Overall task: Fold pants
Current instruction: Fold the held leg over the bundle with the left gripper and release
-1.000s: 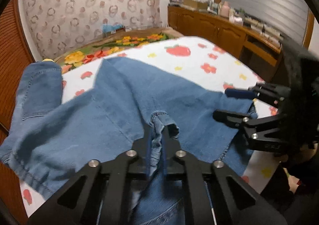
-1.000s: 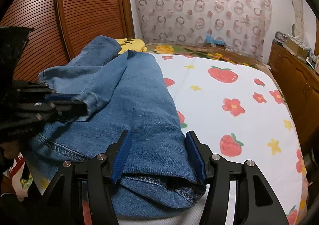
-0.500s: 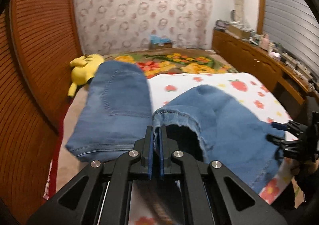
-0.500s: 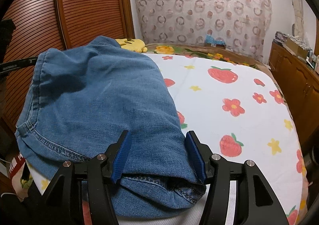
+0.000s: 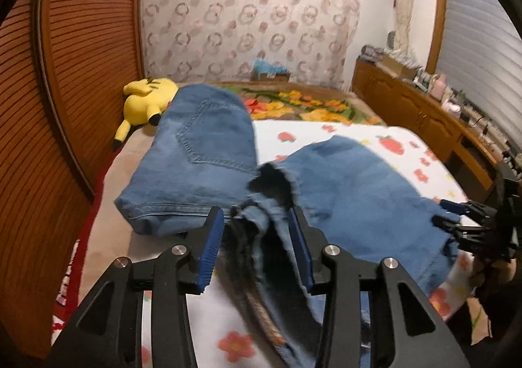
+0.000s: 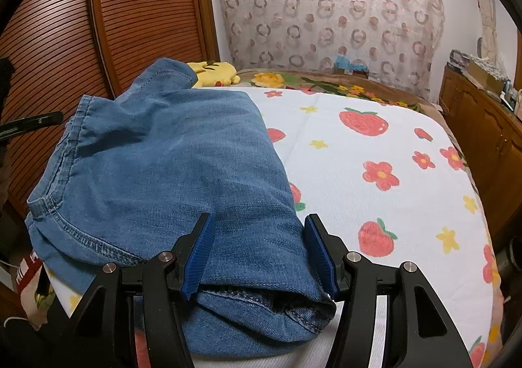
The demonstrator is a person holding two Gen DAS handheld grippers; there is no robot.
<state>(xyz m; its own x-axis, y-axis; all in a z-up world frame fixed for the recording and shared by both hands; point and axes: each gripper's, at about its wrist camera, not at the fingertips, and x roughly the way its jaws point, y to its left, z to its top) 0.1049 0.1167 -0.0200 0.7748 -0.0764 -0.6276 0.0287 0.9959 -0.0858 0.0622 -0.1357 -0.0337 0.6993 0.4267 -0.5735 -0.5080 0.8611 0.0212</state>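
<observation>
- The jeans (image 5: 208, 153) lie on the bed, partly on a white sheet (image 6: 375, 153) with red strawberries and flowers.
- The left gripper (image 5: 256, 247) has its blue pads wide apart. A frayed leg end of the jeans sits loose between them, and it looks blurry.
- In the left view, the seat of the jeans with a back pocket lies flat on the far left side of the bed. One leg runs off to the right.
- The right gripper (image 6: 257, 254) also has its pads wide apart, one on each side of a folded bunch of jeans. I cannot tell if the pads touch the cloth.
- In the right view, the jeans make a thick heap on the left part of the sheet.
- A yellow toy (image 5: 146, 97) lies at the far end of the bed, just past the jeans.
- A brown slatted door (image 6: 65, 42) stands on the left.
</observation>
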